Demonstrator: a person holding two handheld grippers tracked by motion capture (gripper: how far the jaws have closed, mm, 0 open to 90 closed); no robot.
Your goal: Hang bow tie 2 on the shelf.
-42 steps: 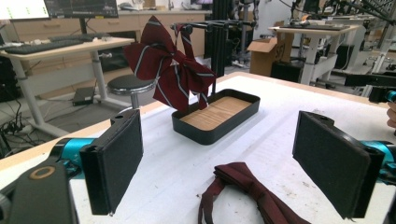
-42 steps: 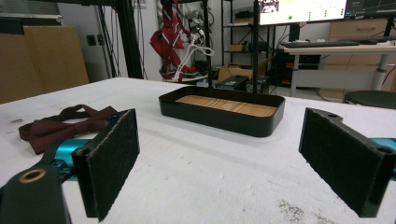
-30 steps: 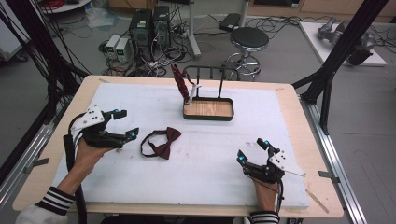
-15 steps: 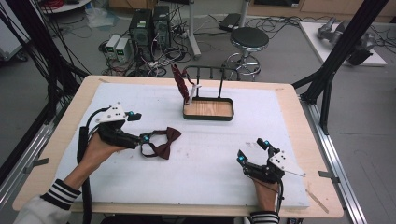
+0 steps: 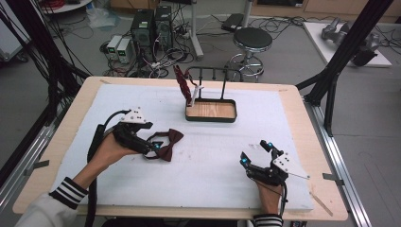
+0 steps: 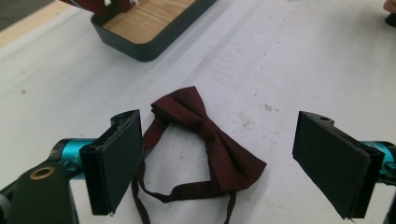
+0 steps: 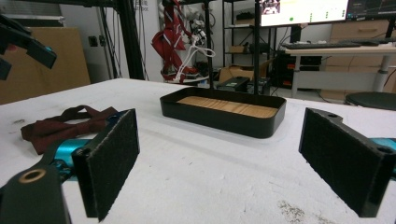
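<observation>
Here the dark red bow tie (image 6: 205,135) lies flat on the white table cover (image 5: 213,156), its pleated wings creased at a tight centre knot and its thin neck strap looping out beside it. The left gripper (image 5: 153,145) sits right at it with jaws spread wide, the tie between them and untouched by the pads. The right gripper (image 5: 256,153) rests well apart near the table's front edge, jaws also apart and empty. Farther back stands a black tray with a wooden floor (image 5: 211,111) bearing a rack, where another red bow tie (image 5: 182,82) hangs. Beyond the table are computer towers (image 5: 151,28), a round stool (image 5: 253,40) and tangled cables on a grey floor.
</observation>
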